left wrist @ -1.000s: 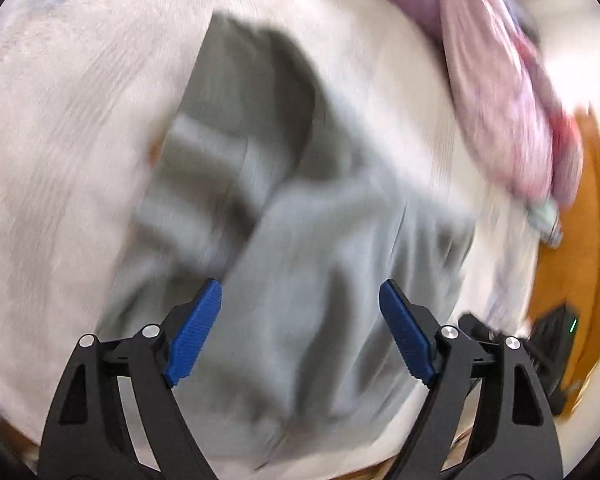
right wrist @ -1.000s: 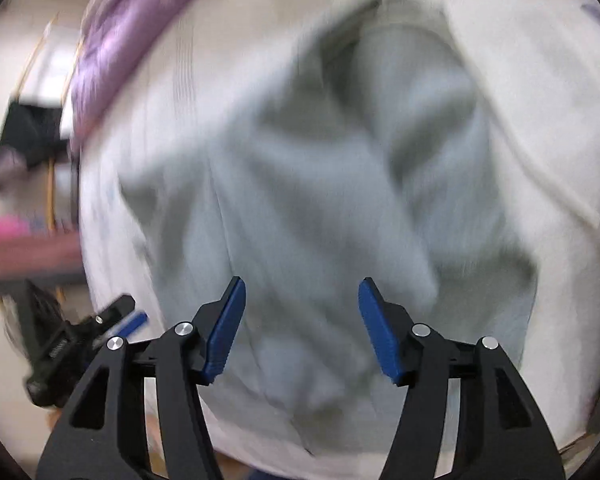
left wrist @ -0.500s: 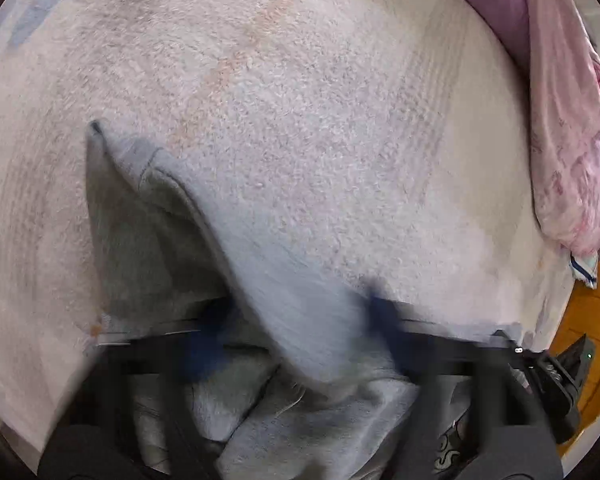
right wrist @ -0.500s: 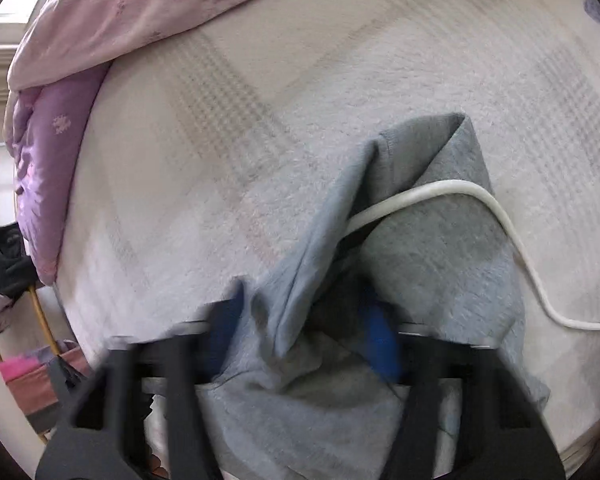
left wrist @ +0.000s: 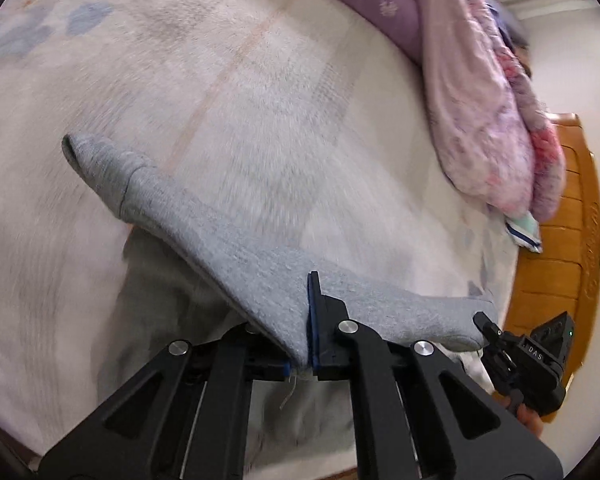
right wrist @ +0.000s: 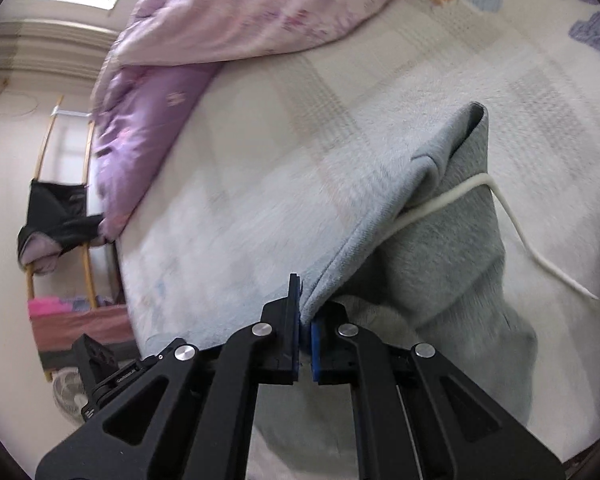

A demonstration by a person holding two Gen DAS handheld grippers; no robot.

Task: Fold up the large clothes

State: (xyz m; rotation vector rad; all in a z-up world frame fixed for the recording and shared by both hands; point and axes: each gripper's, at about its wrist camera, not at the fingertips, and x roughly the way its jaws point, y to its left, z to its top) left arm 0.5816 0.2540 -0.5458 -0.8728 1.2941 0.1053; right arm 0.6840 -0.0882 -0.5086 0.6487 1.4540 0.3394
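Observation:
A grey sweatshirt-like garment [left wrist: 228,248] lies on a pale blanket-covered bed [left wrist: 260,100]. My left gripper [left wrist: 300,344] is shut on its edge and lifts a stretched fold, with a ribbed cuff [left wrist: 96,160] at the far left. The other gripper [left wrist: 532,360] shows at the right end of that edge. In the right wrist view my right gripper [right wrist: 306,332] is shut on the same grey garment [right wrist: 452,248]. A white drawstring [right wrist: 512,224] trails from it onto the bed.
A pink and purple quilt [left wrist: 480,92] is heaped at the far side of the bed, also in the right wrist view [right wrist: 228,12]. A wooden headboard [left wrist: 556,240] stands at the right. A chair with dark clothes [right wrist: 56,216] and a fan [right wrist: 68,392] stand beyond the bed edge.
Both grippers were open above the spread garment. They have dropped to its near edge, closed on it, and now lift it taut between them.

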